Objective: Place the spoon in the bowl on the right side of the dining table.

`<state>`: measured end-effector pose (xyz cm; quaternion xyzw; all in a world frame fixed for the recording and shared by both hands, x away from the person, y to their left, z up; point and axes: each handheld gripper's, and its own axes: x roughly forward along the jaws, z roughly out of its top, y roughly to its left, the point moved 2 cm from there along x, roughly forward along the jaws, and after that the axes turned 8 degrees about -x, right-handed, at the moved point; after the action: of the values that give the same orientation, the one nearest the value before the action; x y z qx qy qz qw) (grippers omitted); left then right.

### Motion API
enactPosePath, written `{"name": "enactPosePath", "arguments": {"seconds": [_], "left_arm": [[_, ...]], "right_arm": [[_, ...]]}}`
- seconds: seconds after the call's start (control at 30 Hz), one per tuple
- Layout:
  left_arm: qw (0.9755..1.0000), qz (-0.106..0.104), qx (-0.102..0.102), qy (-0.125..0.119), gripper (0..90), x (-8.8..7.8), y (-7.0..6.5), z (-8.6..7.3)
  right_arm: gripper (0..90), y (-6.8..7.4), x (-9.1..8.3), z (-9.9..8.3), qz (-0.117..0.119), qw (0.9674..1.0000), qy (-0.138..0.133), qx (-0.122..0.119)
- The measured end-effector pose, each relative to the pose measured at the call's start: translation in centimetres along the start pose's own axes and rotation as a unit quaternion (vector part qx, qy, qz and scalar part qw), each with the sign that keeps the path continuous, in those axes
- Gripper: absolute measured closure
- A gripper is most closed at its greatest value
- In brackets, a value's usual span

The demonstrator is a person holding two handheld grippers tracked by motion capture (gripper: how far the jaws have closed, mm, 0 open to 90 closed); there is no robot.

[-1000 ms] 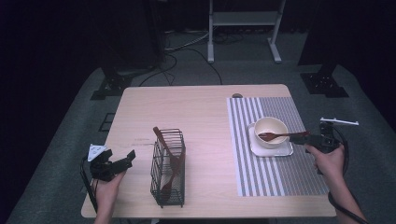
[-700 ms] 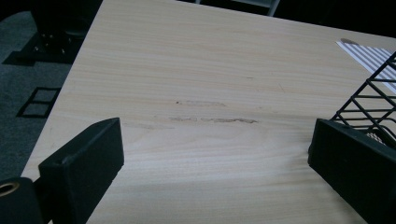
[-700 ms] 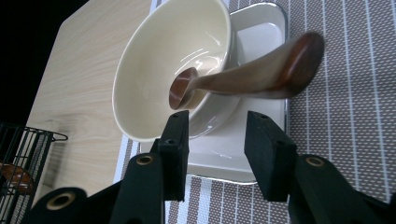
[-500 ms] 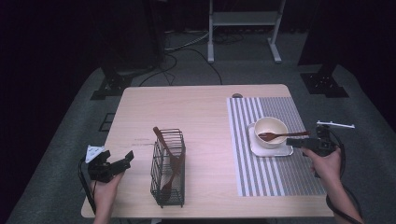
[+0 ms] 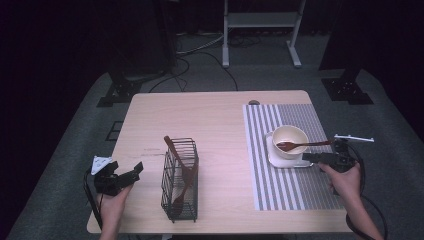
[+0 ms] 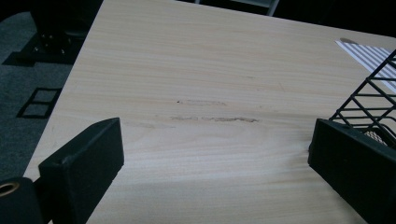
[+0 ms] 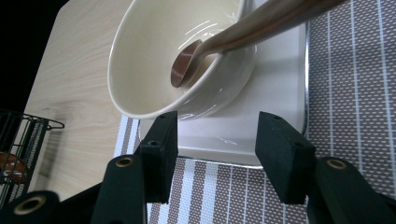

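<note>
A cream bowl (image 5: 290, 137) stands on a white square plate (image 5: 280, 161) on the striped placemat (image 5: 295, 190). A wooden spoon (image 5: 302, 145) rests in the bowl, its handle pointing right over the rim. My right gripper (image 5: 306, 157) sits just near of that handle. Its jaws have just been opening and nothing is between them. In the right gripper view the gripper (image 7: 217, 135) faces the bowl (image 7: 149, 60), with the spoon (image 7: 243, 28) above and the plate (image 7: 275, 79) under it. My left gripper (image 5: 127, 172) (image 6: 215, 140) is open over bare wood, left of the black wire basket (image 5: 180, 180).
The wire basket (image 6: 369, 102) holds several wooden utensils (image 5: 182, 165). A small dark disc (image 5: 254, 102) lies at the table's far edge. Beyond the table (image 5: 200, 120) stand a metal stand (image 5: 260, 20) and floor cables. The near table edge is close to both hands.
My right gripper has let go of the spoon handle, opened, and drawn slightly back toward the near edge. The spoon stays in the bowl. The left gripper has not moved.
</note>
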<state>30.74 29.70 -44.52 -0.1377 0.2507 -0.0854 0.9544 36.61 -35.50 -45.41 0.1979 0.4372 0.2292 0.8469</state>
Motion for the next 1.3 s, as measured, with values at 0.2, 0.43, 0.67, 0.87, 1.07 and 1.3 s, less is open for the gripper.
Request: {"name": "enactPosePath", "arguments": {"seconds": [0.2,0.43,0.67,0.87,1.07,1.3], "left_arm": [[1.0000,0.000,0.002,0.000,2.6,0.0,-0.1,0.0],[1.0000,0.001,0.002,-0.001,2.6,0.0,0.0,0.0],[1.0000,0.002,0.004,0.000,2.6,-0.1,0.0,0.0],[1.0000,0.002,0.004,0.000,2.6,-0.1,0.0,0.0],[1.0000,0.002,0.003,-0.001,2.6,-0.1,0.0,0.0],[1.0000,0.002,0.005,-0.001,2.6,-0.1,-0.1,0.0]], "right_arm": [[47.2,0.2,0.2,-0.5,0.006,1.0000,0.005,-0.005],[45.6,0.3,0.5,-1.3,0.008,0.9999,0.010,-0.009],[44.8,0.4,0.4,-1.9,0.006,0.9998,0.012,-0.017],[43.8,0.5,0.4,-2.5,0.006,0.9997,0.014,-0.022],[43.0,0.3,0.3,-3.2,0.007,0.9996,0.014,-0.023],[42.8,0.1,0.1,-3.9,0.009,0.9997,0.011,-0.022]]}}
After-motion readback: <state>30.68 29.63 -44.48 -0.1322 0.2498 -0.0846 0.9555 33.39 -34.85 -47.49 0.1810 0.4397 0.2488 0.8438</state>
